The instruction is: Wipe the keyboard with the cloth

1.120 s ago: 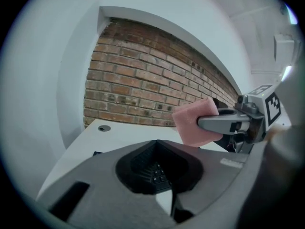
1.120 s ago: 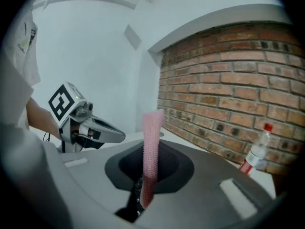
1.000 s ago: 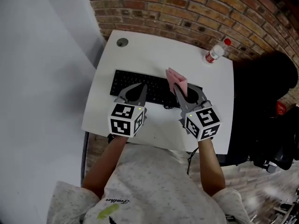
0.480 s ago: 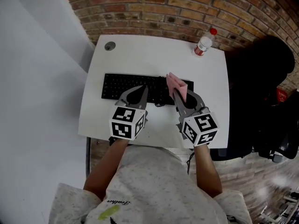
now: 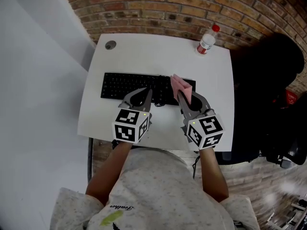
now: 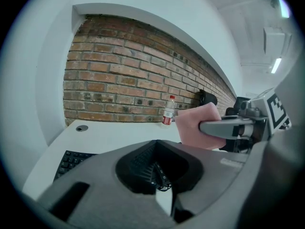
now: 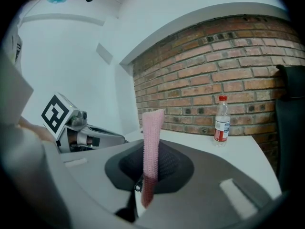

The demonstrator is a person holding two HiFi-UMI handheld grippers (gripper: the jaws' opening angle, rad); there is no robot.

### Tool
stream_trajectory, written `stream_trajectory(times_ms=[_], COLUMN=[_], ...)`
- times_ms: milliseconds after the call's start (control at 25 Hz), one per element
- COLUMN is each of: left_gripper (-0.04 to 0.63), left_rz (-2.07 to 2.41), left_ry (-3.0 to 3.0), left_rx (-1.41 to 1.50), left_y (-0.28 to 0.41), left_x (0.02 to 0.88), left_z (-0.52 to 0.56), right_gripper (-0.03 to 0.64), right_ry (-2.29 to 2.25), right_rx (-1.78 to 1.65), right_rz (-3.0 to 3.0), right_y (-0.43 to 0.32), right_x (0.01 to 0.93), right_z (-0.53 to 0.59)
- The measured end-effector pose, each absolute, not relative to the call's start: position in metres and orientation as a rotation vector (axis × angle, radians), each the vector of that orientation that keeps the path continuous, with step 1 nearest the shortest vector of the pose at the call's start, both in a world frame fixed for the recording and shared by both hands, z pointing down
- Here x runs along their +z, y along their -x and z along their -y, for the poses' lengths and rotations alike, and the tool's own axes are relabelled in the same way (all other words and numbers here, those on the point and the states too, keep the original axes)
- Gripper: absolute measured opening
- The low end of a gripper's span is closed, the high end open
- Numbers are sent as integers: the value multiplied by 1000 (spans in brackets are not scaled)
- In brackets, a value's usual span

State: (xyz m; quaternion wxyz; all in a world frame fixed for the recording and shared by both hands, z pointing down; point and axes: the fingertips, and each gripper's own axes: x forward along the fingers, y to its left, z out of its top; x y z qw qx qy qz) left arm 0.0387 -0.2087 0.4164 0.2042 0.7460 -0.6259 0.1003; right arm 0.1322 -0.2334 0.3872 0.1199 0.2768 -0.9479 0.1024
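Note:
A black keyboard (image 5: 127, 86) lies across the white table (image 5: 158, 51). My right gripper (image 5: 184, 97) hovers over the keyboard's right end, shut on a folded pink cloth (image 5: 181, 86) that stands upright from its jaws. In the right gripper view the cloth (image 7: 153, 128) rises as a narrow strip between the jaws. My left gripper (image 5: 143, 94) is over the keyboard's middle front edge, its jaws together with nothing in them. The left gripper view shows the keyboard (image 6: 71, 160) low at the left, with the cloth (image 6: 198, 125) and the right gripper (image 6: 228, 126) at the right.
A small plastic bottle (image 5: 206, 40) with a red cap stands at the table's far right corner. A round cable hole (image 5: 111, 45) is at the far left. Behind the table is a brick wall (image 5: 192, 8). A dark chair (image 5: 268, 95) stands to the right.
The head view has shifted, so the table and keyboard sit further left in the picture. Both grippers keep nearly the same pose, the pink cloth still clamped.

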Motion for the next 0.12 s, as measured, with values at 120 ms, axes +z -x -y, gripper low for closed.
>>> stream_trajectory(times_ms=[120], left_gripper=[-6], left_rz=[1749], left_ry=[-2075], left_rx=[283], left_y=[-47], left_x=[418], left_z=[209], right_gripper=[21], right_ry=[-797], right_rx=[300], right_rz=[2773], right_y=[-139], right_x=[389], right_z=[234])
